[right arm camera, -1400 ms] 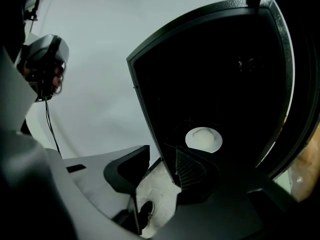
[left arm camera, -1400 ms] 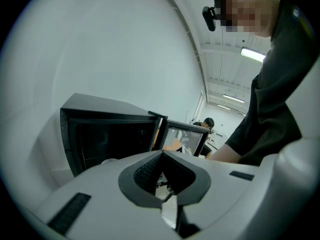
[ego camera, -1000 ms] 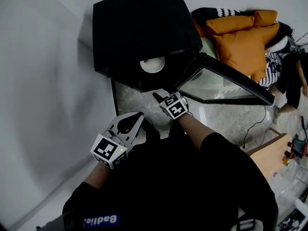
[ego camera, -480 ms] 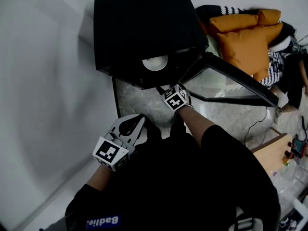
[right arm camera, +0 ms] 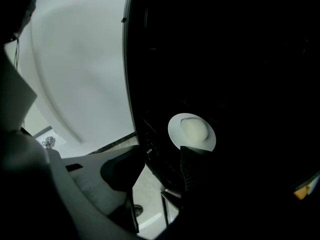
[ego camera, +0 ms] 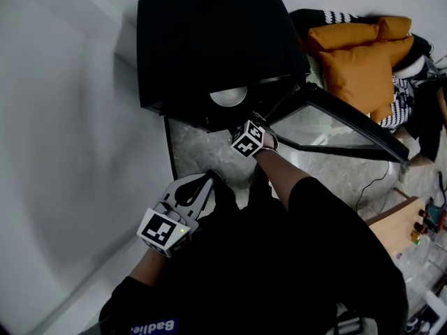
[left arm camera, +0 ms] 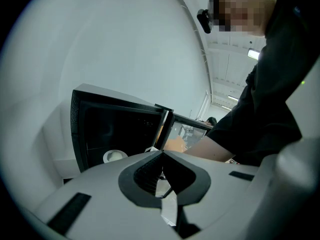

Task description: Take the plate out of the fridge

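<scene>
Plate [right arm camera: 191,131] sits inside the dark fridge [ego camera: 209,40], door [ego camera: 328,128] swung open. Interior is near black in the right gripper view, so the shelf can't be made out, & one jaw tip cuts off the plate's lower rim. Right tool [right arm camera: 159,168] is released, jaws have just been opening w/ nothing gripped betw. them; left tool [left arm camera: 161,170] is clenched on nothing, well apart from the fridge.

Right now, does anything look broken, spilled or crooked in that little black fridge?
Nothing stands out. The fridge has its door hanging open, which fits the job, and the white plate sits flat inside near the front. No spill or crack shows, though the inside is very dark.
</scene>
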The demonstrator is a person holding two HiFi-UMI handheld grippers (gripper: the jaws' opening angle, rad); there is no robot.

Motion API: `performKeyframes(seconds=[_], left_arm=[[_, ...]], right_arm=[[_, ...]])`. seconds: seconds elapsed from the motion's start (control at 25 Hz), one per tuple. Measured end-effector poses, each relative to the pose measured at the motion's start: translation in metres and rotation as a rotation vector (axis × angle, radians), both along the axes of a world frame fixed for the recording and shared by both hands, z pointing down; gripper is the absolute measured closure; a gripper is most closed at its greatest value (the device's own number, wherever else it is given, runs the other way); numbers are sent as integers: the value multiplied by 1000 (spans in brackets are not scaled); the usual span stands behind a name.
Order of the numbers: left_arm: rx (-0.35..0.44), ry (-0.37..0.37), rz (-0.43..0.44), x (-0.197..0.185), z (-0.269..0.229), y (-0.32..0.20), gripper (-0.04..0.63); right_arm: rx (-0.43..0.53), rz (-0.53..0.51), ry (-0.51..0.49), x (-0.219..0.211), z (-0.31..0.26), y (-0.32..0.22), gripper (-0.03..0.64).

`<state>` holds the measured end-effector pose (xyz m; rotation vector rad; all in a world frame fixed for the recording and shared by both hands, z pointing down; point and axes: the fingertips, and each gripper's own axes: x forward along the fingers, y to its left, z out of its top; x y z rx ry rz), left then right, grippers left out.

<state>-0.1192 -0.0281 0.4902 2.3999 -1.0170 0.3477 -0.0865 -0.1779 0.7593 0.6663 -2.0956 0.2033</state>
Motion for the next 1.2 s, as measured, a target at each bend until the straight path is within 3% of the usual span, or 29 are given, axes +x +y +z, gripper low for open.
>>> performKeyframes(seconds=[0.32,0.6,0.84,1.2], left_arm=[[-11,-12,0,0,2,3,588],[-27,-9,-4,3,8,6,588],[-46,-9,-4,4,13,15,588],[-74,-26,-9,-4,22,26,588]], right_arm=[[116,-175,251,4,26,-10,417],[289,-347,398,1,35,-16,417],[392,-422,491,5,44,-26,417],[438,-482,541,-1,61,-33,419]])
